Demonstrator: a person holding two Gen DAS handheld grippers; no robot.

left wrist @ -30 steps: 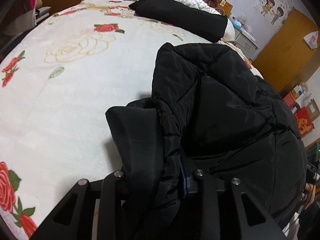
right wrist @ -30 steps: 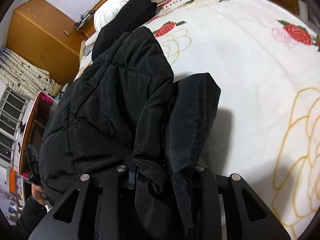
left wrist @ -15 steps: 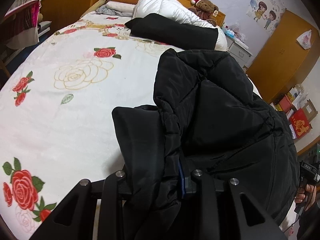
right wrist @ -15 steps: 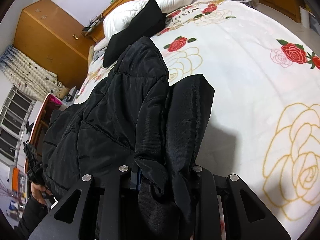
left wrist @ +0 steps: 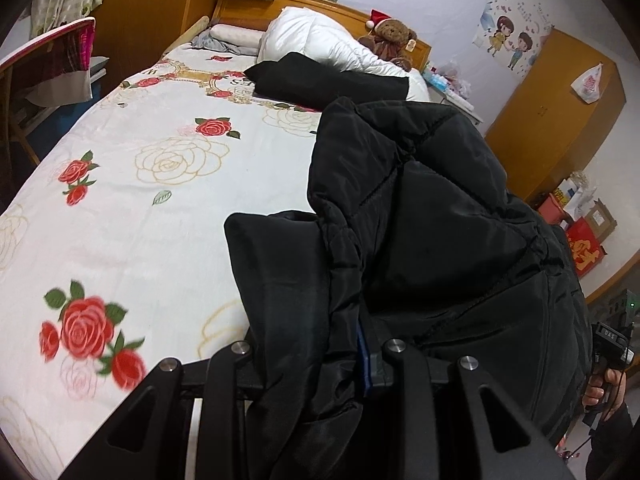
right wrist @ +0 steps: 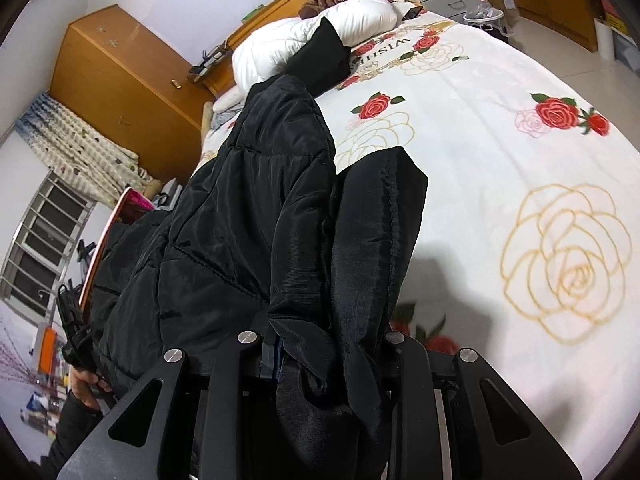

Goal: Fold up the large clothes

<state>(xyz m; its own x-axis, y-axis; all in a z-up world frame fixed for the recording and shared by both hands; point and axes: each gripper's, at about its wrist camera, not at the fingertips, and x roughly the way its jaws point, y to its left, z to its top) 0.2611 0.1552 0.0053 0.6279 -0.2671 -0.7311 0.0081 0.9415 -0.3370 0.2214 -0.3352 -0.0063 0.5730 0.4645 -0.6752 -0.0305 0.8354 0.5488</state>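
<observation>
A large black quilted puffer jacket (left wrist: 432,216) hangs bunched between the two handheld grippers, lifted above a bed covered in a white blanket printed with red and gold-outlined roses (left wrist: 168,216). The left gripper (left wrist: 316,364) has its jaws drawn in narrow and clamped on a thick fold of the jacket's shiny fabric, which spills out over the black finger frames toward the camera; a flat black sleeve or panel droops on the gripper's left side over the blanket. In the right wrist view, the right gripper (right wrist: 320,356) is likewise nipped tight on a gathered wad of the same jacket (right wrist: 256,216), with another dark flap standing up just beside it on the blanket (right wrist: 520,128) side. The bulk of the jacket sits over the bed's foot edge, spanning from one gripper to the other.

At the head edge of the bed lie a white puffy duvet or pillow (left wrist: 320,40) and a second black garment (left wrist: 320,80) draped across it. A brown teddy bear in a red Santa hat (left wrist: 394,40) leans on the wooden headboard (left wrist: 320,0). Orange-brown wooden wardrobes (right wrist: 116,84) stand along the walls (one in each view). A hand (left wrist: 604,392) gripping a trigger handle shows at the lower right of the left wrist view.
</observation>
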